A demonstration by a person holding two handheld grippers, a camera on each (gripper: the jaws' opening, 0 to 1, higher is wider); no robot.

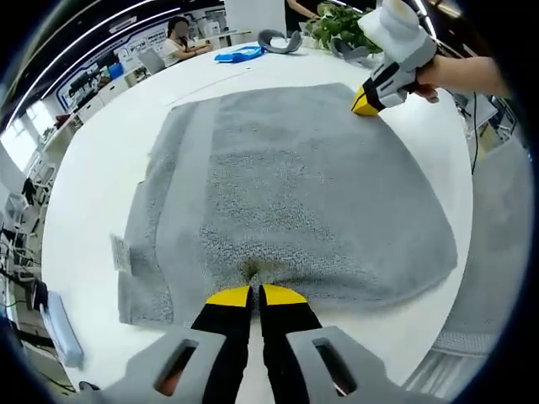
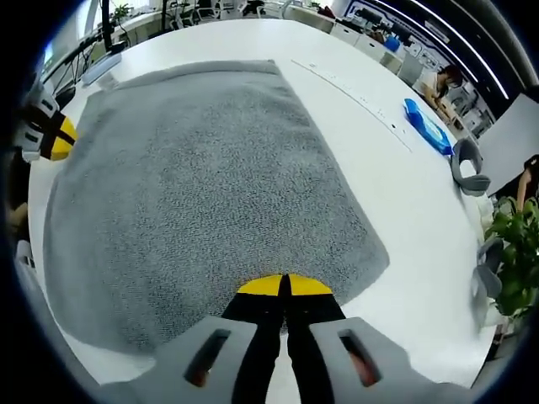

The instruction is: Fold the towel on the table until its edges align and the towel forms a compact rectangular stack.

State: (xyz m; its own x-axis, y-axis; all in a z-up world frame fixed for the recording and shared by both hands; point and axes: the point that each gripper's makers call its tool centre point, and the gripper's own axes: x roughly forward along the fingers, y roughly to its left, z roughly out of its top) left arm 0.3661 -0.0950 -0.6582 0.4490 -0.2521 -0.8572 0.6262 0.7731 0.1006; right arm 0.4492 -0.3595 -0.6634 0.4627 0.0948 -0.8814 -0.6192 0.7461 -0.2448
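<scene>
A grey towel [image 1: 295,194] lies spread flat on the round white table [image 1: 93,185]. Along its left side a second layer shows underneath, with a small white label [image 1: 120,252] sticking out. My left gripper [image 1: 257,295] is shut on the towel's near edge, and the cloth puckers at the yellow tips. At the far right corner my right gripper [image 1: 365,103], held by a hand, has its yellow tip on the towel's edge. In the right gripper view the towel [image 2: 202,168] stretches ahead. My right gripper [image 2: 283,286] is shut on its near edge, with my left gripper [image 2: 56,136] at the far left side.
A blue object [image 1: 238,55], a grey curved object [image 1: 282,40] and a green plant [image 1: 337,25] stand at the table's far side; all show again, blue object [image 2: 428,126], grey object [image 2: 467,168], plant [image 2: 515,244]. A person [image 1: 178,38] sits beyond. White table margin surrounds the towel.
</scene>
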